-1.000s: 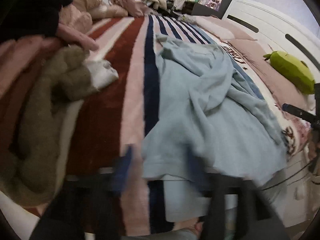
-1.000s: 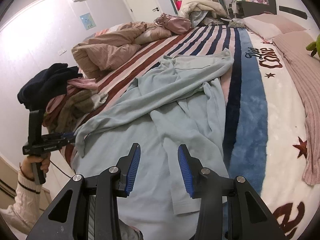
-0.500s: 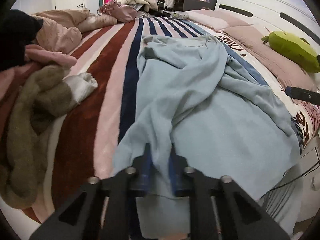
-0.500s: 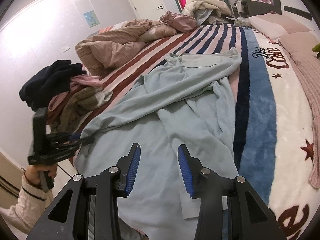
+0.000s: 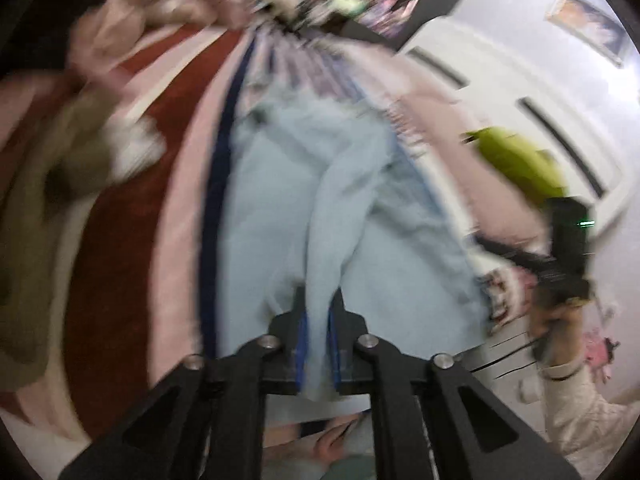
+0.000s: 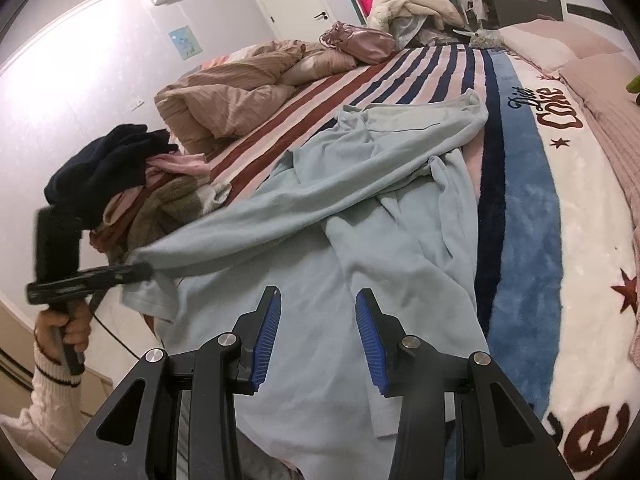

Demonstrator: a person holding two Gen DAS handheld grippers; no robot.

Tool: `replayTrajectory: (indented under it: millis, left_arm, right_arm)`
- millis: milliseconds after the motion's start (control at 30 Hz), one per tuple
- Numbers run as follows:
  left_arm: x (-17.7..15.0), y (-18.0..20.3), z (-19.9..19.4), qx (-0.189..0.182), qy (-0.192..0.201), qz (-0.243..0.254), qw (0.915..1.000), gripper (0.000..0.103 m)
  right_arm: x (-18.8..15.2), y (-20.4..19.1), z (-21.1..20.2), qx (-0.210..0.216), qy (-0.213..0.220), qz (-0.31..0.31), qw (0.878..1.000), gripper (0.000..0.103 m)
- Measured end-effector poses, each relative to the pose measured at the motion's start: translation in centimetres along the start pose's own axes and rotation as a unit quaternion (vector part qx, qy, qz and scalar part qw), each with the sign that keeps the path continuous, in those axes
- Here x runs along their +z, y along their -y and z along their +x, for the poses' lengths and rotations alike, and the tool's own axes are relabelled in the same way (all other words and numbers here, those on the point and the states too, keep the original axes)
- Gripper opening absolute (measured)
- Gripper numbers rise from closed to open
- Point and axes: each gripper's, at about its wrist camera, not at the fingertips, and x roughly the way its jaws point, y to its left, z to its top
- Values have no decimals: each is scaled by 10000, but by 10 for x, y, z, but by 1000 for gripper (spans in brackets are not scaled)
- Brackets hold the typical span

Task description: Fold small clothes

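Observation:
A light blue long-sleeved top (image 6: pixel 360 208) lies crumpled on the striped blanket (image 6: pixel 404 68). In the left wrist view, which is blurred, a sleeve of the top (image 5: pixel 320 240) runs straight into my left gripper (image 5: pixel 318 300). Its blue pads press on the fabric, though the jaws are easing open slightly. From the right wrist view, the left gripper (image 6: pixel 136 270) holds the sleeve end taut off the bed's left side. My right gripper (image 6: pixel 318 308) hovers open over the top's lower body, with nothing between its fingers.
A pile of dark, pink and olive clothes (image 6: pixel 120 176) sits at the bed's left edge. A bunched tan duvet (image 6: pixel 232 92) lies beyond it. A green plush toy (image 5: pixel 520 164) rests near the white headboard (image 5: pixel 500 76). Pink pillows (image 6: pixel 560 44) line the right side.
My left gripper shut on the sleeve end and drew it up and out to the left, stretching it taut. The right gripper stayed put and open.

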Motion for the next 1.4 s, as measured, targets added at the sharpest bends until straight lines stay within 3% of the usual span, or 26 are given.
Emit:
replayTrajectory:
  millis: [133, 200, 300, 333, 433, 500, 600, 733, 867, 933, 1000, 1067, 1133, 1167, 1200, 1233, 1300, 1400]
  left_arm:
    - [-8, -25, 12, 947, -236, 59, 9952, 22]
    - [-8, -27, 7, 1128, -105, 159, 9934, 39]
    - [-10, -22, 2, 1422, 10, 425, 9889, 55]
    - [-9, -22, 0, 1413, 65, 465, 9888, 58]
    - [-8, -19, -14, 527, 363, 457, 9969, 74]
    - [-9, -16, -18, 240, 456, 533, 9972, 84]
    - [-11, -15, -9, 327, 317, 587, 9972, 84]
    - [-18, -24, 15, 186, 20, 236, 9995, 84]
    - [-30, -16, 30, 262, -21, 297, 9992, 84]
    - [-29, -10, 33, 289, -9, 270, 9992, 77]
    - [-29, -3, 38, 247, -34, 254, 9994, 59]
    - [-29, 3, 43, 283, -58, 317, 9991, 55]
    - [-31, 15, 50, 411, -73, 470, 9980, 48]
    - [-31, 21, 52, 477, -56, 528, 9974, 33]
    - [-31, 24, 52, 470, -45, 511, 9976, 25]
    - [-31, 24, 51, 472, -41, 496, 9976, 24]
    - [-29, 30, 47, 541, 47, 575, 9969, 15]
    - [-28, 36, 34, 432, 228, 599, 9970, 13]
  right_arm:
    - [0, -1, -1, -106, -40, -34, 9999, 35]
    - [-1, -2, -1, -215, -74, -109, 9997, 35]
    - [-7, -4, -4, -565, -116, -315, 9978, 35]
    - [-11, -3, -7, -613, -141, -314, 9975, 35]
    - [-26, 8, -19, -684, -143, -123, 9975, 43]
    - [-38, 14, -26, -766, -141, -39, 9970, 50]
    - [-60, 29, -29, -770, -335, 267, 9961, 51]
    - [-85, 41, -23, -549, -619, 573, 9949, 52]
    - [-94, 41, -17, -372, -523, 661, 9957, 55]
    - [-92, 41, -14, -169, -468, 719, 9962, 55]
    - [-90, 40, -6, 43, -449, 763, 9961, 55]
    - [-88, 37, 1, 143, -393, 713, 9966, 54]
    - [-85, 34, 7, 118, -329, 707, 9969, 41]
    - [-84, 33, 9, 71, -309, 697, 9971, 34]
    - [-82, 33, 11, 7, -297, 703, 9971, 17]
    - [-81, 34, 12, 24, -298, 753, 9967, 9]
    - [-79, 37, 9, 179, -233, 871, 9958, 7]
    - [-76, 33, -4, 492, -35, 872, 9950, 3]
